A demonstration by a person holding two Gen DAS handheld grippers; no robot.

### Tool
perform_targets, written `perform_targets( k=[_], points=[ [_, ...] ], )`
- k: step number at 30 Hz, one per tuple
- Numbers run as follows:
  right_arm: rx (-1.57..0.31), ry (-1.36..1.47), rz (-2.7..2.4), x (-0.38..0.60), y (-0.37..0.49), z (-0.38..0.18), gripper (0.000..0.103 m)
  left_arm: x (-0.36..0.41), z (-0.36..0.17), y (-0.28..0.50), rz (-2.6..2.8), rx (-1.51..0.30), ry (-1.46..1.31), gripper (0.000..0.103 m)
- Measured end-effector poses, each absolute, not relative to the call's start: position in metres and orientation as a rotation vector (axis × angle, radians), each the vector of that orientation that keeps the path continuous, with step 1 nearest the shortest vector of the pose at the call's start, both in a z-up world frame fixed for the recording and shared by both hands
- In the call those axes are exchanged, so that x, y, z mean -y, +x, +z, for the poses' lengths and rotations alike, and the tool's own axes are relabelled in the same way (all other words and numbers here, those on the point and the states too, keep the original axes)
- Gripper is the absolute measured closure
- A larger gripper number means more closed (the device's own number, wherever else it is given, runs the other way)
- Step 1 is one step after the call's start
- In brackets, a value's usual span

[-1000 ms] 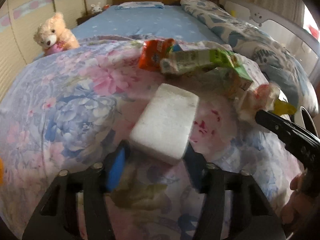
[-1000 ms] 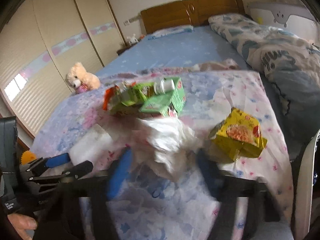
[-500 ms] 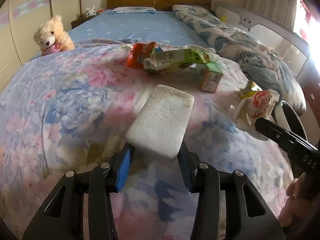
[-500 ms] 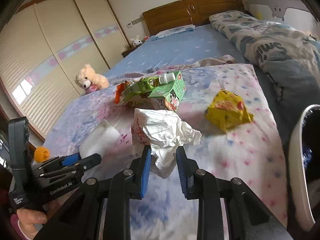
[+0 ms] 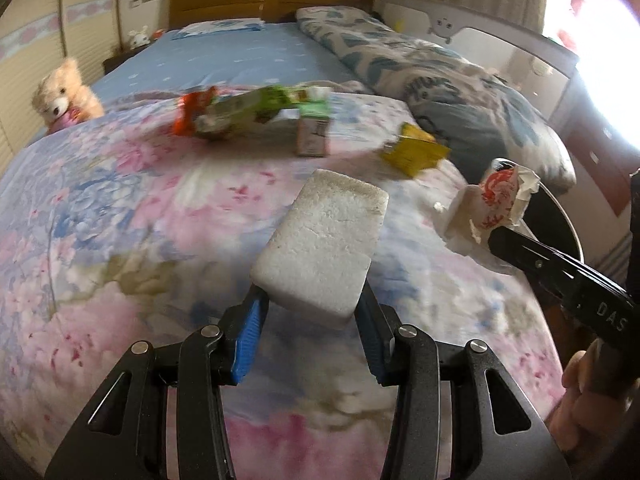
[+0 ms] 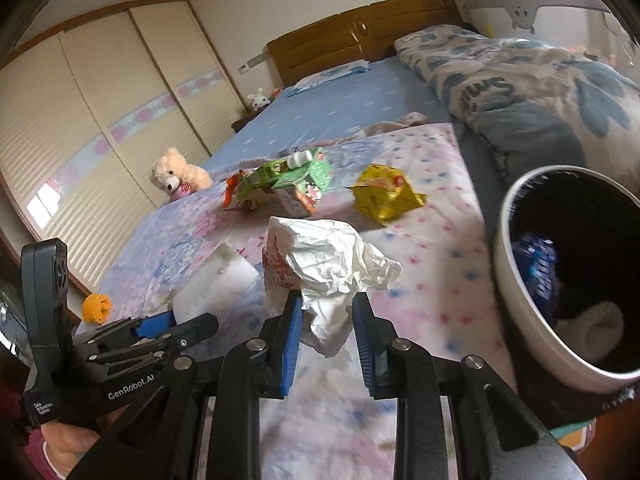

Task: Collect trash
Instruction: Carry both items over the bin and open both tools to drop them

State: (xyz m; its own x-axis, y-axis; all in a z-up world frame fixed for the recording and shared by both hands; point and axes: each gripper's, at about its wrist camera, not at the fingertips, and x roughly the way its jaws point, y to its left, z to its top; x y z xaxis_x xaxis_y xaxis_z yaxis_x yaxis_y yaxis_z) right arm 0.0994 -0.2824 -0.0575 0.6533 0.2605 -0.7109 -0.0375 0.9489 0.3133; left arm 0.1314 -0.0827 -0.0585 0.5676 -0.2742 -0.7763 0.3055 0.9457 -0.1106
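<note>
My left gripper (image 5: 310,312) is shut on a white foam block (image 5: 324,244) and holds it above the flowered bedspread. My right gripper (image 6: 326,320) is shut on a crumpled white paper wrapper with red print (image 6: 324,260), also lifted; it shows in the left wrist view (image 5: 492,204). A white trash bin with a dark inside (image 6: 516,292) stands at the bed's right edge, holding some trash. On the bed lie a yellow packet (image 6: 384,196), green cartons (image 6: 296,176) and an orange wrapper (image 5: 190,114).
A teddy bear (image 5: 64,96) sits at the bed's left side. A rolled blue-patterned duvet (image 5: 440,84) lies along the right. The wooden headboard (image 5: 272,0) is at the far end. Wardrobe doors (image 6: 100,120) line the left wall.
Both grippers have closed on their items, lifted them off the bedspread and pulled back and to the right. The trash bin has come into the right wrist view.
</note>
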Motion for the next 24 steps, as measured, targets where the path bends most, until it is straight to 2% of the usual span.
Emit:
perform_targets(
  k=[24],
  points=[
    [-0.771, 0.351, 0.031, 0.352, 0.042, -0.035, 0.077, 0.161, -0.043, 0.095, -0.502, -0.885, 0.138, 0.060]
  ],
)
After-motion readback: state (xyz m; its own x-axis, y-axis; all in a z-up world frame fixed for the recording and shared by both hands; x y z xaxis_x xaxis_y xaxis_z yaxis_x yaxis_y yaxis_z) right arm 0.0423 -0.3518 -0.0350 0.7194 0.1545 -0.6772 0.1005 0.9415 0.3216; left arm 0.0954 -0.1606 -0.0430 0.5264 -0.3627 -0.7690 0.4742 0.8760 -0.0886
